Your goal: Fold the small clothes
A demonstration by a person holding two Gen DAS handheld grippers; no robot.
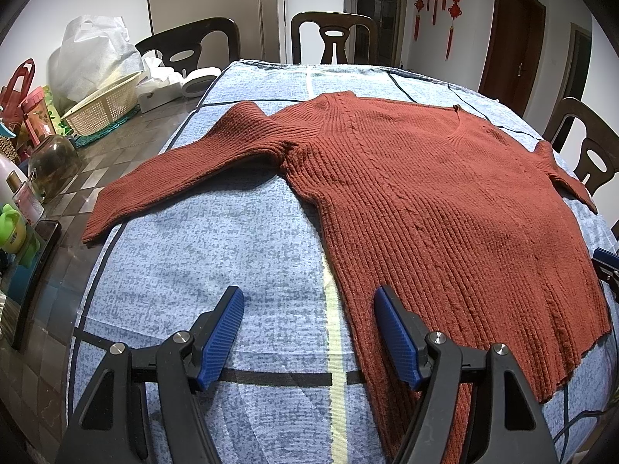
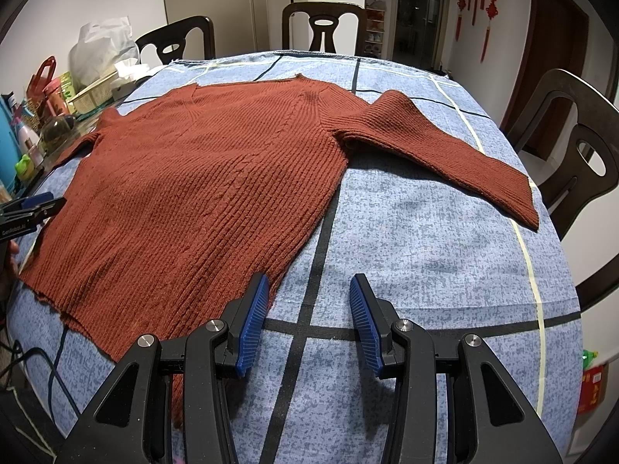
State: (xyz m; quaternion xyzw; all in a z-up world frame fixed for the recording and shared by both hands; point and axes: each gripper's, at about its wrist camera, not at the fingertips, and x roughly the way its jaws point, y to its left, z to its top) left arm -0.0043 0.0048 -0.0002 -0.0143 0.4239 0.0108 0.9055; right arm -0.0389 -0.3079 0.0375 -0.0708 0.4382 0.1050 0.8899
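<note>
A rust-red ribbed sweater [image 1: 425, 193] lies flat on a blue patterned cloth [image 1: 216, 255], both sleeves spread out. Its left sleeve [image 1: 174, 178] reaches toward the table's left edge. My left gripper [image 1: 309, 332] is open and empty, hovering at the sweater's lower left hem corner. In the right wrist view the sweater [image 2: 201, 193] lies to the left and its other sleeve [image 2: 445, 150] stretches right. My right gripper [image 2: 309, 321] is open and empty, just beside the hem's right corner. The left gripper also shows at this view's left edge [image 2: 35, 208].
Dark wooden chairs [image 1: 332, 34] stand around the table. At the left edge sit a plastic basket [image 1: 104, 104], a white bag [image 1: 89, 58], a glass jar [image 1: 50, 162], bottles and a phone [image 1: 38, 270]. A chair [image 2: 572, 162] stands close on the right.
</note>
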